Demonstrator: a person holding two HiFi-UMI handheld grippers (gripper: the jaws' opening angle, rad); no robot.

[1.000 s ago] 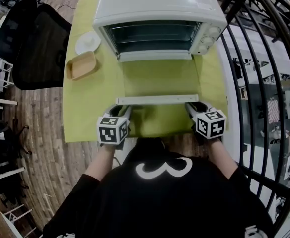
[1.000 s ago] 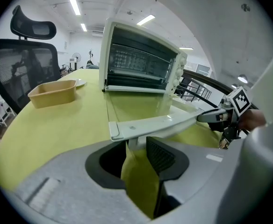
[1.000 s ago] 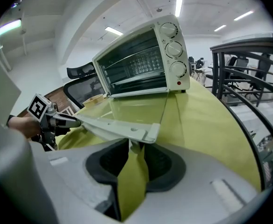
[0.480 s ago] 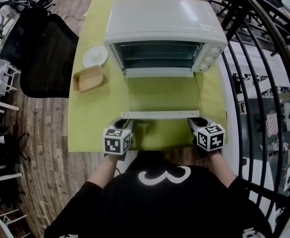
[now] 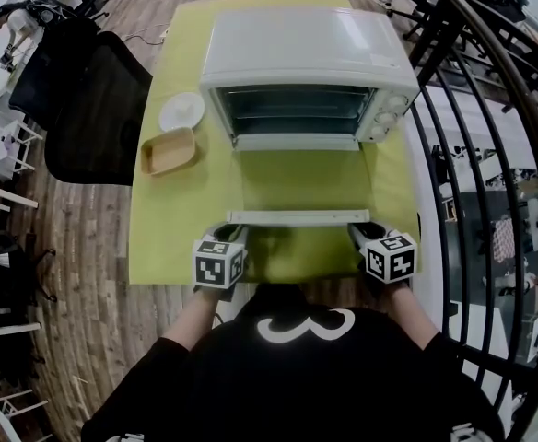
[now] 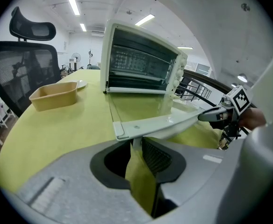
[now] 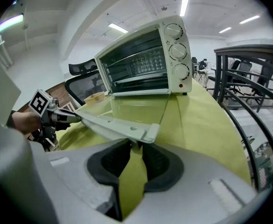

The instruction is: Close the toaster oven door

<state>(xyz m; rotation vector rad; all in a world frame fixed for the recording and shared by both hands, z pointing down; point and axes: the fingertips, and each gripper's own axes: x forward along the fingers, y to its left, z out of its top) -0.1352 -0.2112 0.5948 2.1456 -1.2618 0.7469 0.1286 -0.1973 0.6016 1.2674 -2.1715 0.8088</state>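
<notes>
Toaster oven [image 5: 306,49] sits on the yellow-green table [image 5: 172,238], front facing the person. Its door [image 5: 297,180] is fully dropped open, hinged at the oven's lower front edge and lying roughly flat, out toward the person. The cavity is open, with the wire rack visible inside. The white handle [image 5: 297,217] runs along the door's far edge from the oven, nearest the person.

Left gripper [image 6: 136,144] is at the handle's left end. Its jaws are drawn in to a narrow slit and pinch the small post under the bar. The bar itself lies across the top of the jaws.

Right gripper [image 7: 135,147] is at the handle's right end with the same grip — jaws nearly together on that end's post, bar resting above them.

Both grippers are in front of the oven, a door-length out from it.

Left of the oven are a white plate [image 5: 181,111] and a tan tray [image 5: 169,151] — the tray is nearer the person. A black office chair [image 5: 94,109] stands farther left, off the table. A dark railing [image 5: 490,155] runs to the oven's right.
</notes>
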